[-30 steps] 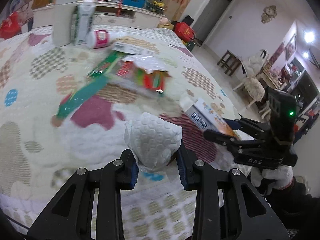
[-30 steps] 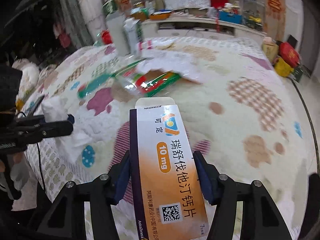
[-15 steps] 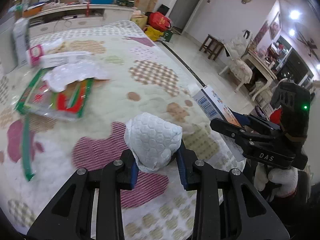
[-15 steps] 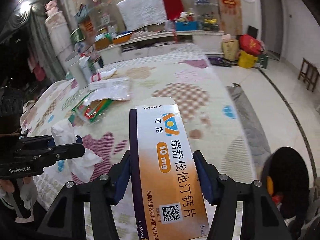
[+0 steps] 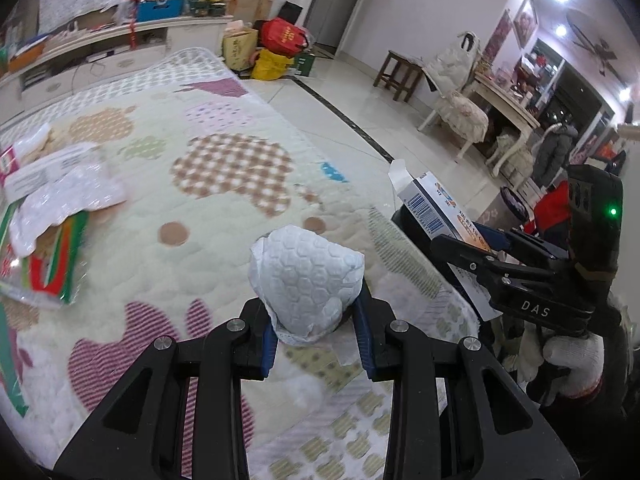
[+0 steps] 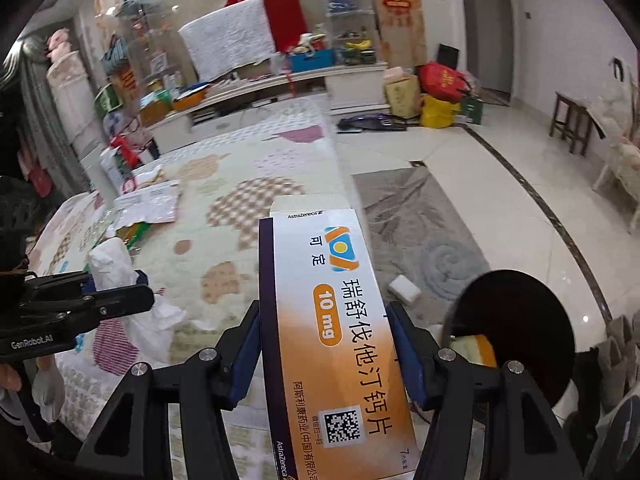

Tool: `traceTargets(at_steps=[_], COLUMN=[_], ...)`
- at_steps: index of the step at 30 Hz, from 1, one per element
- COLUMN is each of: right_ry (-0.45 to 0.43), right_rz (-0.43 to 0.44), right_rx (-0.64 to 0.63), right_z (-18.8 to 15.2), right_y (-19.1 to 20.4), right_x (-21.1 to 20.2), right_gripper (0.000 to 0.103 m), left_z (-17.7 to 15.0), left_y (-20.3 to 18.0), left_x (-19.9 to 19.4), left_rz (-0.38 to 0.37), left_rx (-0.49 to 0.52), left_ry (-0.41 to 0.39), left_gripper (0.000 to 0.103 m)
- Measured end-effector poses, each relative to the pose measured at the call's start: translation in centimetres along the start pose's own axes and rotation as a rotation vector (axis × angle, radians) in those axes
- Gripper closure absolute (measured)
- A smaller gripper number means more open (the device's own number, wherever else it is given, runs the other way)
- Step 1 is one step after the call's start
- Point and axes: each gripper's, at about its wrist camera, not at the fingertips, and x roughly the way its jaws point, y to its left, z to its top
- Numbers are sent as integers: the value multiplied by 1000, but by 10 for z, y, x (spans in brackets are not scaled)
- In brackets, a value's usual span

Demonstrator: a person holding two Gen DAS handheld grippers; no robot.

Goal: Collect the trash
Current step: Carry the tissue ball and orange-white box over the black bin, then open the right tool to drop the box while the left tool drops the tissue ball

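My left gripper (image 5: 318,322) is shut on a crumpled white paper towel (image 5: 306,276), held over the near edge of a quilted patterned spread (image 5: 224,176). My right gripper (image 6: 326,338) is shut on a white-and-orange medicine box (image 6: 340,300) with its top flap open. The left wrist view shows the box (image 5: 426,202) and the right gripper (image 5: 476,250) at the right. The right wrist view shows the left gripper (image 6: 120,294) with the towel (image 6: 112,262) at the left. A round black bin (image 6: 560,312) stands on the floor, right of the box, with something orange and pale inside.
Wrappers and a green-red packet (image 5: 52,232) lie on the spread's far left. A grey rug (image 6: 420,220) with a small white block (image 6: 404,289) covers the floor beside the spread. A wooden stool (image 6: 572,120), bags (image 6: 440,80) and a low cabinet (image 6: 280,88) stand farther off.
Both views have swung right, away from the wrappers on the spread and toward the floor. The black bin has come into the right wrist view. Both grips are unchanged.
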Motion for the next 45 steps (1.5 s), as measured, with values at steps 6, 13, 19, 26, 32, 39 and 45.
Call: traceTargets(at_steps=[6, 13, 19, 26, 32, 39, 45], right_ry=[-8, -15, 2, 20, 17, 15, 4], right_rz=[-62, -150, -201, -219, -232, -247, -246], right_rx=[57, 133, 195, 248, 294, 347, 407], right_z=[-3, -12, -21, -28, -32, -27, -29], right_y=[-38, -92, -137, -172, -191, -214, -226], right_x=[-10, -21, -23, -20, -20, -18, -17], right_gripper=[45, 45, 45, 45, 44, 44, 26], left_z=[13, 31, 46, 52, 56, 62, 60], left_y=[-24, -61, -90, -119, -144, -149, -151], left_x=[20, 53, 83, 116, 138, 160, 182], left_rz=[-41, -103, -146, -153, -171, -188, -238], left_rx=[28, 56, 75, 102, 132, 96, 51], left_ry=[7, 29, 43, 82, 97, 96, 137], left_gripper=[73, 73, 73, 73, 73, 69, 44])
